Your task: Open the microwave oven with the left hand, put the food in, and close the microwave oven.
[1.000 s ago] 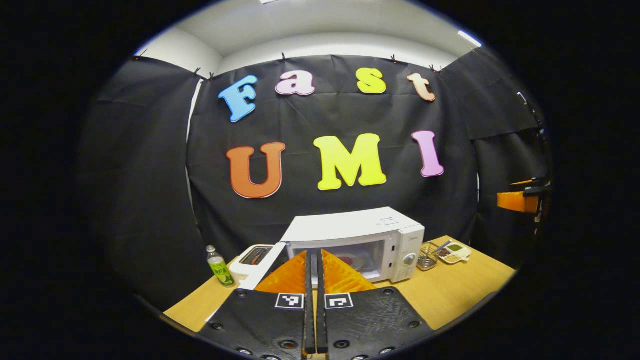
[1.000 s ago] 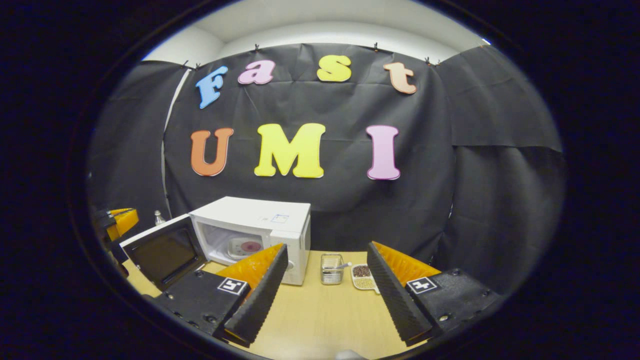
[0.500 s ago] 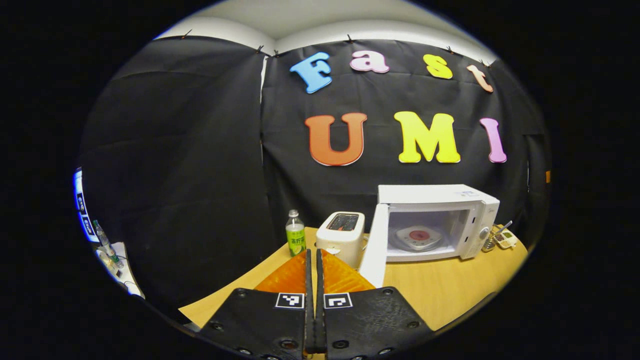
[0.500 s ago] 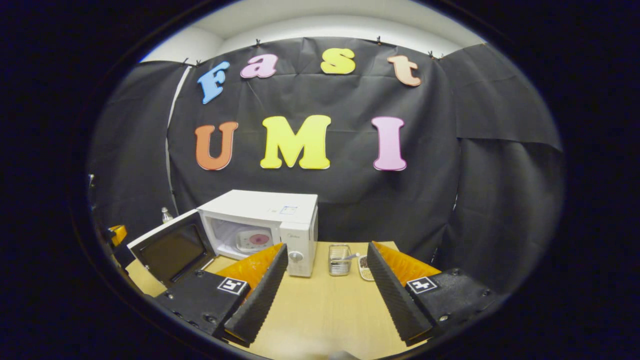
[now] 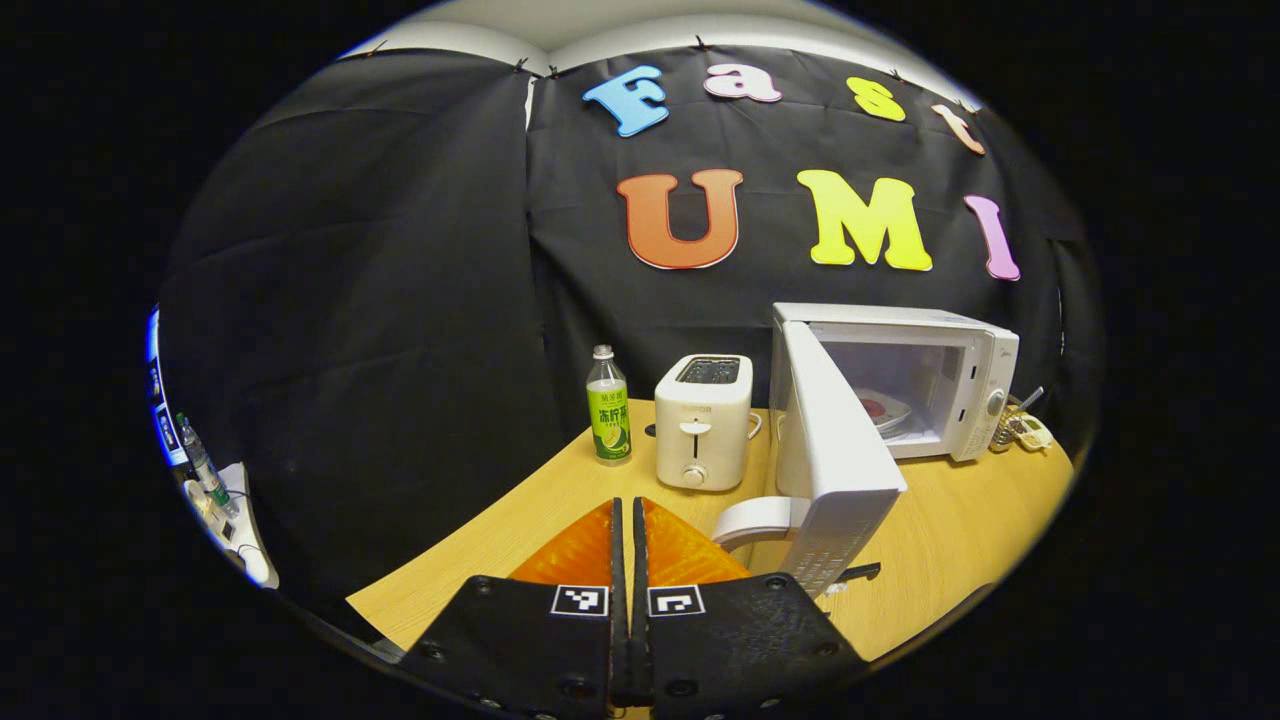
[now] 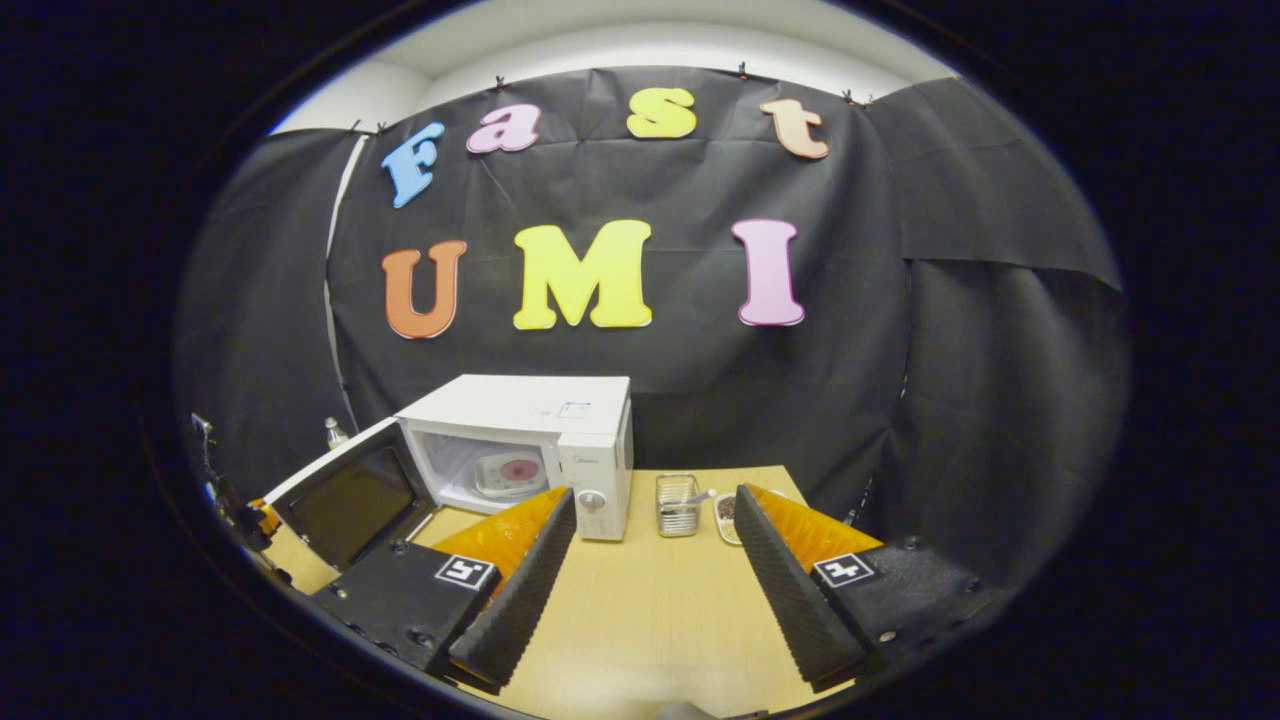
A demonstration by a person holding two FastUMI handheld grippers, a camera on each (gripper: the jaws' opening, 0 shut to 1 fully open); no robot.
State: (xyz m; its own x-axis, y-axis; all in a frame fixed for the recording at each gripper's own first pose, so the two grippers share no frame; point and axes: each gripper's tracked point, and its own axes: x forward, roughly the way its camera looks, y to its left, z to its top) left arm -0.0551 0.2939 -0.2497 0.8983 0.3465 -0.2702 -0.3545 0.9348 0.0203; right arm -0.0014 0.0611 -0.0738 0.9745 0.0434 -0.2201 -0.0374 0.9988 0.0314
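Note:
The white microwave (image 5: 940, 350) stands on the wooden table (image 5: 960, 520) with its door (image 5: 835, 460) swung wide open. Its curved handle (image 5: 755, 518) sits just right of my left gripper (image 5: 630, 535), whose fingers are shut together with nothing between them. Inside the cavity lies a white plate with red food (image 5: 885, 408). In the right gripper view the microwave (image 6: 545, 420) is left of centre, its open door (image 6: 350, 500) shows its dark inner window, and the plate (image 6: 512, 472) rests inside. My right gripper (image 6: 650, 560) hangs open and empty above the table.
A white toaster (image 5: 703, 420) and a green-labelled bottle (image 5: 608, 408) stand left of the microwave. A wire basket (image 6: 678, 505) and a small divided dish (image 6: 725, 505) sit right of it. The table edge (image 5: 420, 600) runs close on the left.
My left gripper has moved left and round to the door's outer side; the handle is now close by its fingers. The door stands wider open. The right gripper has drawn back slightly.

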